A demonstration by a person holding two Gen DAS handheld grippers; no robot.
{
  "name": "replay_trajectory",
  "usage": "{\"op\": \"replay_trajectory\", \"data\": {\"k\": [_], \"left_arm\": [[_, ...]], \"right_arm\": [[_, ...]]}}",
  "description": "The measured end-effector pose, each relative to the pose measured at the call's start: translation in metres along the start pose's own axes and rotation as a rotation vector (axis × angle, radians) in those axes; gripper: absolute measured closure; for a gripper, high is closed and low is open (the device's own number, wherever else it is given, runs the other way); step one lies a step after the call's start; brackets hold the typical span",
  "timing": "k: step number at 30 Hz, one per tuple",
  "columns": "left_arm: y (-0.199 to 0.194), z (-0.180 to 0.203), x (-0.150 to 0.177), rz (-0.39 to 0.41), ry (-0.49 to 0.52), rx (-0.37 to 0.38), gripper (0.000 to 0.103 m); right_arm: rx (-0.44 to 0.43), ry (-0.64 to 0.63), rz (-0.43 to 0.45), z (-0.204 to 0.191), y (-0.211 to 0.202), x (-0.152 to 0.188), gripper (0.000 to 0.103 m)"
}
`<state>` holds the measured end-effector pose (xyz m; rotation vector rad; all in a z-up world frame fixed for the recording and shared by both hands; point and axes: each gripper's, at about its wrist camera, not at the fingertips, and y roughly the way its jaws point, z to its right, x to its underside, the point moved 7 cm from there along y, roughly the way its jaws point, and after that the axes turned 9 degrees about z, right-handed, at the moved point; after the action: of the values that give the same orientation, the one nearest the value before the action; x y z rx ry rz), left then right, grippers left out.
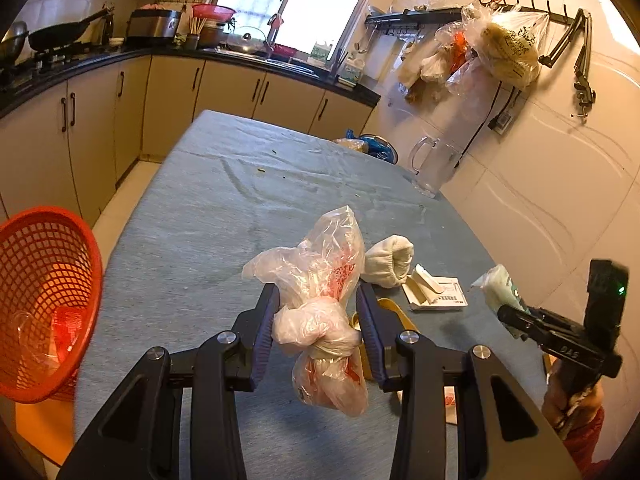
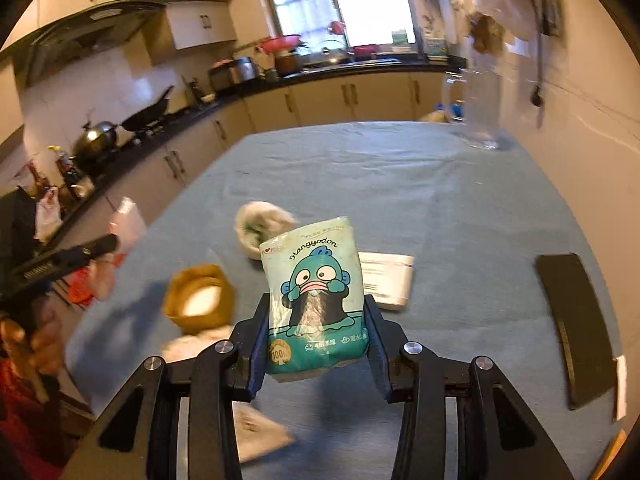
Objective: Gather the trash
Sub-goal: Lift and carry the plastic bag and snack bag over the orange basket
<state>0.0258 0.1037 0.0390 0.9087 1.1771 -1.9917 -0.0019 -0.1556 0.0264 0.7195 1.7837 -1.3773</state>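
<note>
Both grippers are loaded, so this looks like the carry step of collecting trash. The left gripper is clamped on a knotted plastic bag at lower centre of its view, held clear of the table. The right gripper is closed on a teal tissue pack at centre of its own view, also lifted. The likely target is the red basket at the lower left of the left view, off the table edge; the next move probably calls for swinging each load over its rim before releasing, 1 at a time so the tools do not collide. More litter lies on the blue-grey cloth: a white sock, a torn box and a yellow piece just behind the left jaws. A clear jug stands at the table's far right by the wall. The room is a kitchen, with counters, a wok and a bright window behind.
</note>
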Motion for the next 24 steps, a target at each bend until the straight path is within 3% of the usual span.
{"op": "replay_trajectory", "data": {"k": [9,24], "left_arm": [[-0.020,-0.011,0.000,0.053,0.037,-0.052,0.065],[-0.056,-0.050,0.003,0.103,0.005,-0.120,0.065]], "right_arm": [[-0.099,-0.014,-0.013,-0.057,0.016,-0.008,0.057],[-0.175,-0.075,-0.047,-0.130,0.042,-0.012,0.057]]}}
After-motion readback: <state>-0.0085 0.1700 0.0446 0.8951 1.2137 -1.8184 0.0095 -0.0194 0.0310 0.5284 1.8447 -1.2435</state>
